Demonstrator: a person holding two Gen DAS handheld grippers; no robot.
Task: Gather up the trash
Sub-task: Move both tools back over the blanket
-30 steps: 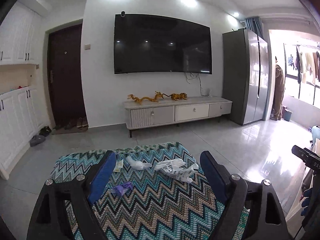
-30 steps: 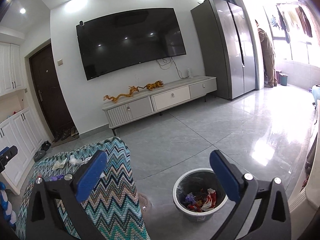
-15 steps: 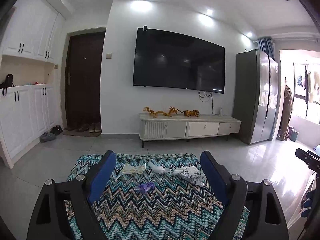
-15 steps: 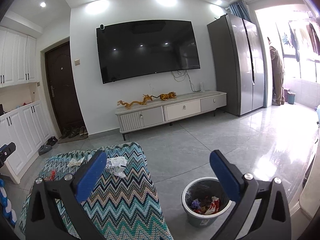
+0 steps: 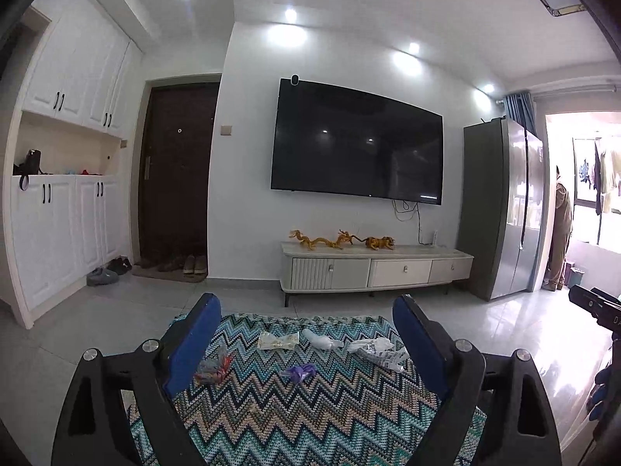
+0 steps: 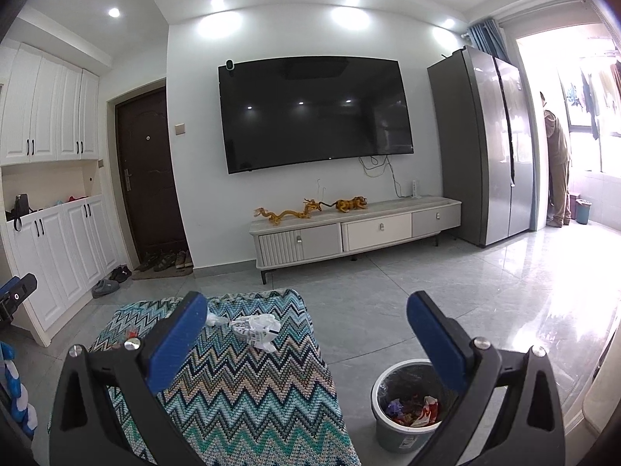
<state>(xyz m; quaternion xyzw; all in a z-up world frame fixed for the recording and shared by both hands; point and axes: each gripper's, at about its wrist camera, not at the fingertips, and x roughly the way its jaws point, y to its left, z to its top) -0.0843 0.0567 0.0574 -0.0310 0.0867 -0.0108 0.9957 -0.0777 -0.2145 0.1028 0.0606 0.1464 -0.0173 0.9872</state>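
both views tilted up since earlier | left gripper (image 5: 306,334), right gripper (image 6: 306,330) spread, empty | crumpled white wrapper (image 5: 376,349) on zigzag cloth (image 5: 310,419)

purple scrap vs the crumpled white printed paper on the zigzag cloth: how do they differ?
Colour: the purple scrap is solid purple; the white paper is white with dark print.
Size: the scrap looks smaller, the paper sprawls wider.
Place: the scrap lies nearer the left gripper, the paper further right.
Both lie loose on the cloth, ungripped.
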